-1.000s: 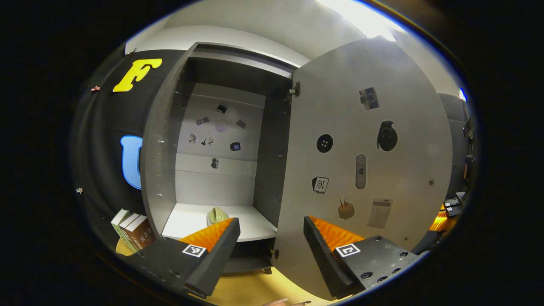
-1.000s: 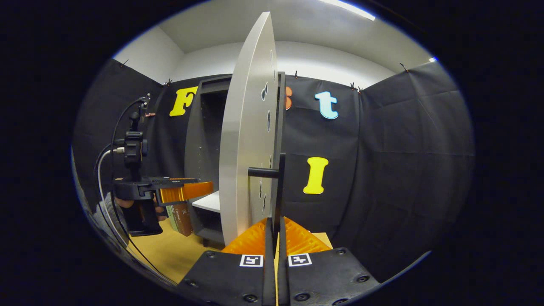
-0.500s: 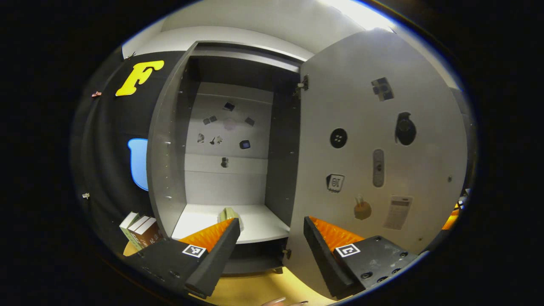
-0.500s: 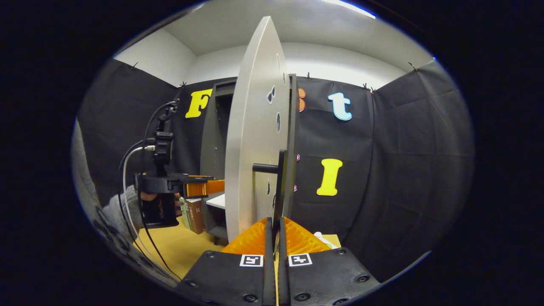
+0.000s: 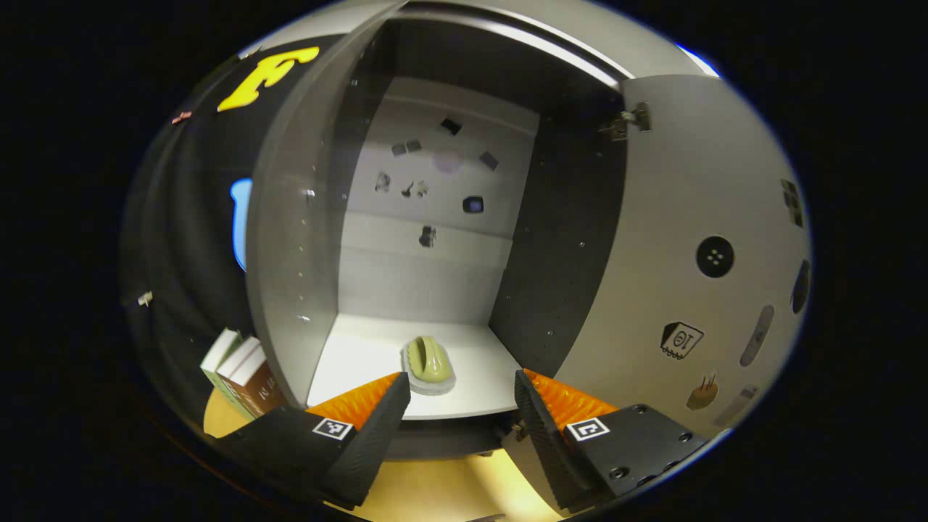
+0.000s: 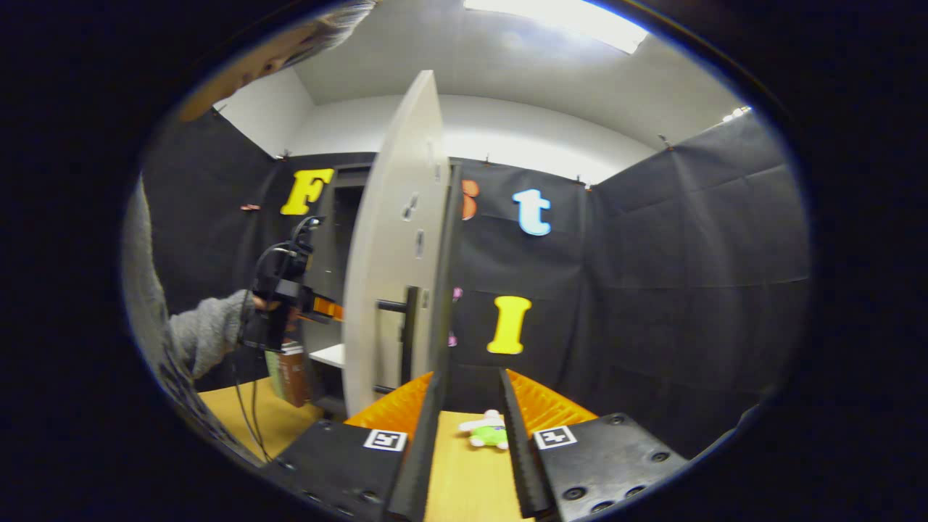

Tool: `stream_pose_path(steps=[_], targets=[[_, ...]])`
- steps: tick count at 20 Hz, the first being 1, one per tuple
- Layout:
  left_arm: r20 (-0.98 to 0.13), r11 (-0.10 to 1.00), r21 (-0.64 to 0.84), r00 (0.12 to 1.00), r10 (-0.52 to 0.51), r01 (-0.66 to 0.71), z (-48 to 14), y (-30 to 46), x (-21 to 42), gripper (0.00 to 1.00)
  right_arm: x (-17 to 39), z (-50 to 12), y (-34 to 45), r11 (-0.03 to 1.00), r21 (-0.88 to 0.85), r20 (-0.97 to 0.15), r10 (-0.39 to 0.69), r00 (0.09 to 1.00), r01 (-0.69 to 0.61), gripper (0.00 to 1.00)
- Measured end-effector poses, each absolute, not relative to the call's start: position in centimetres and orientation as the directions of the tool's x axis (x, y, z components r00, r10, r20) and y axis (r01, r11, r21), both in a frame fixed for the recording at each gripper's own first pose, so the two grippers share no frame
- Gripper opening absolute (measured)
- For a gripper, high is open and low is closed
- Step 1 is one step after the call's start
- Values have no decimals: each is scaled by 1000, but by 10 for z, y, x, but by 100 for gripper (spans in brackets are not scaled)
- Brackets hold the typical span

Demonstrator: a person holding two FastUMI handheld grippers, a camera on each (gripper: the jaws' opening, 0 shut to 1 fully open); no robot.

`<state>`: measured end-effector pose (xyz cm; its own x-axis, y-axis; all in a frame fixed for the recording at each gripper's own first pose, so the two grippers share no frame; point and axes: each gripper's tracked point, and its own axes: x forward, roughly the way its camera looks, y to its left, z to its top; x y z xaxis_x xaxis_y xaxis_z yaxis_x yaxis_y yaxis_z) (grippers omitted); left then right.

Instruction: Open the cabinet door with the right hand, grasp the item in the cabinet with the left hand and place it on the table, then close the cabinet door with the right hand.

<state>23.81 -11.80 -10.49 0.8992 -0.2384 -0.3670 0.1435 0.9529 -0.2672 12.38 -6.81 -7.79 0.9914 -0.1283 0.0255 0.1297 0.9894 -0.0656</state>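
Observation:
The grey cabinet (image 5: 290,239) stands with its door (image 5: 689,217) swung wide. On its white shelf (image 5: 348,362) lies the item (image 5: 429,362), an olive-green ridged lump on a pale base. My left gripper (image 5: 460,375) is open just in front of the shelf edge, with the item a little beyond the gap and untouched. In the right gripper view the door (image 6: 388,246) is seen edge-on with its dark bar handle (image 6: 409,326). My right gripper (image 6: 467,373) is open, a short way back from the handle. The left gripper (image 6: 286,308) reaches toward the cabinet, held by a grey-sleeved hand.
Books (image 5: 243,370) stand on the wooden table (image 6: 464,478) left of the cabinet. A small green and white plush toy (image 6: 487,432) lies on the table between my right fingers. Black cloth walls close the booth behind and to the right.
My right gripper let go of the door handle, opened and drew back. My left gripper moved closer to the shelf, bringing the green item between its fingers' line of sight.

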Motion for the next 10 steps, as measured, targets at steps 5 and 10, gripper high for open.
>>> stream_pose_path(steps=[5,10], targets=[[-456,971,-213,868,-196,107,-127,-111,297,90,108,-100,-117,935,-86,-60,-348,935,343,99],[-560,959,-277,803,-206,53,-147,-116,349,84,107,-108,-125,931,-17,-112,-364,925,364,99]])
